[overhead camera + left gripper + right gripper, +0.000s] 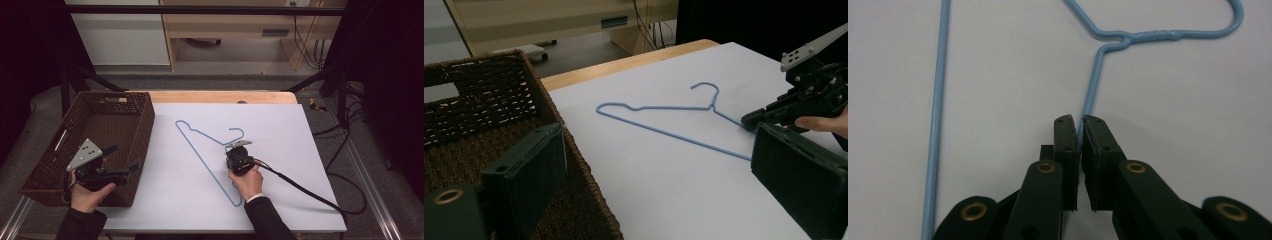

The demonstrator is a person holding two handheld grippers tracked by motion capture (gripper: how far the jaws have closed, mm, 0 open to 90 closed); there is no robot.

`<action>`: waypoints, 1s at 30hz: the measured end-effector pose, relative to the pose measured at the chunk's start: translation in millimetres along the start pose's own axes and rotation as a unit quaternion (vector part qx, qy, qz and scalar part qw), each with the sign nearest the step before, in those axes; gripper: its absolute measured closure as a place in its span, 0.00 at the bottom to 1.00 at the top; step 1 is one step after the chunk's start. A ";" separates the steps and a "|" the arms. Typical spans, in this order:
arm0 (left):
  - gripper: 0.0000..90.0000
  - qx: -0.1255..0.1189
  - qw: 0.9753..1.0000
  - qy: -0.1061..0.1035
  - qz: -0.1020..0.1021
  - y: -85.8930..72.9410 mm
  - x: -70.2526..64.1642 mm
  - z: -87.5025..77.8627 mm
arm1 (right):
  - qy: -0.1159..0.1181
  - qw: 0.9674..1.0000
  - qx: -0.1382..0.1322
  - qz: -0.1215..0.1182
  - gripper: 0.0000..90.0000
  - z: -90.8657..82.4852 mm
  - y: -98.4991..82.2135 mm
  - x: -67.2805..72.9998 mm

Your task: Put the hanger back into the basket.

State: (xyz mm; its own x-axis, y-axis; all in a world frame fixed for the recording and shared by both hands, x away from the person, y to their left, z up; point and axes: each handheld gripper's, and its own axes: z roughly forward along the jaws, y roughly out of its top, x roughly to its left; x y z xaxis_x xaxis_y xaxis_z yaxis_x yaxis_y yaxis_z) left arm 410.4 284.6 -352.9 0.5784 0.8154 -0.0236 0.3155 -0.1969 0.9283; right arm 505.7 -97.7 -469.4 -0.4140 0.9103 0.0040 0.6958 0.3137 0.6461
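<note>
Blue wire hanger (pixel 207 150) is laid flat on the white table sheet (pixel 280 130), centre of the high view, hook toward upper right. Right gripper (pixel 239 150) is set at frame centre-right; in the right gripper view its jaws are pressed together on the hanger's (pixel 1093 95) shoulder wire just below the twisted neck. Left gripper (pixel 120 162) is held at lower left over the near corner of the wicker basket (pixel 100 115), jaws spread with nothing between them. In the left gripper view the hanger (pixel 664 107) is seen mid-frame.
</note>
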 end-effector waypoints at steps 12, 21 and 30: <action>0.08 -0.002 1.000 0.000 0.000 1.3 -3.0 0.3 | -0.010 1.000 -0.002 0.009 0.95 1.5 -1.7 3.1; 0.08 0.000 1.000 -0.004 0.003 2.4 -6.9 2.1 | -0.011 1.000 -0.012 0.023 0.97 0.0 -2.3 2.9; 0.08 0.001 1.000 -0.007 0.007 3.9 -12.0 2.9 | -0.002 0.999 -0.044 0.005 0.97 -11.8 0.6 1.4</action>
State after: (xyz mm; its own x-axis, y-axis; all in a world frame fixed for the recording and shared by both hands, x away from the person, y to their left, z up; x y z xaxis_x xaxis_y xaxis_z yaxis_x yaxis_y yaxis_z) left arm 406.9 272.4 -350.1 0.5930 0.8051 -0.0149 0.3091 -0.2105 0.9275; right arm 498.6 -99.5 -460.0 -0.4052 0.9142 0.0069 0.6453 0.2807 0.7105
